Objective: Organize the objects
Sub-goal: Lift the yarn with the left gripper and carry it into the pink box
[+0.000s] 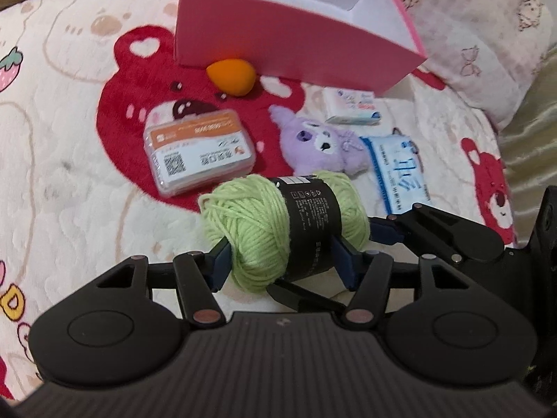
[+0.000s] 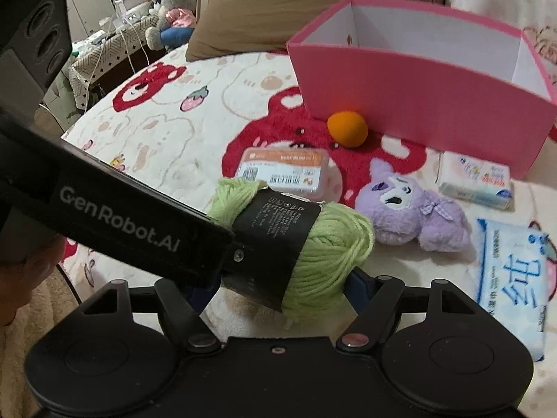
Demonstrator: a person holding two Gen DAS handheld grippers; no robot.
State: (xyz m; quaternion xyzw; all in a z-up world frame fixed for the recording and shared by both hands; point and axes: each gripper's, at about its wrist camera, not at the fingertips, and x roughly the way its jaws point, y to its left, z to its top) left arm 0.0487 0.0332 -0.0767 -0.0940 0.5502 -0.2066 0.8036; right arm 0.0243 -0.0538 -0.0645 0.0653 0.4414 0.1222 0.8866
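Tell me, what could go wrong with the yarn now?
Both tools, left and right, pinch the soft yarn at once, so it may stretch or slip if they pull apart. Carried low, it might knock the orange ball lying against the pink box, or bump the box's wall.

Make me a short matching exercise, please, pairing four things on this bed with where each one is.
Things:
1. yarn
2. orange sponge
3. plush
4. pink box

Places:
A. against the box's front wall
B. between the card case and the wipes
C. at the far end, open and upright
D. between the fingers of both grippers, left and right

Pairs: 1-D, 2-A, 3-B, 4-C
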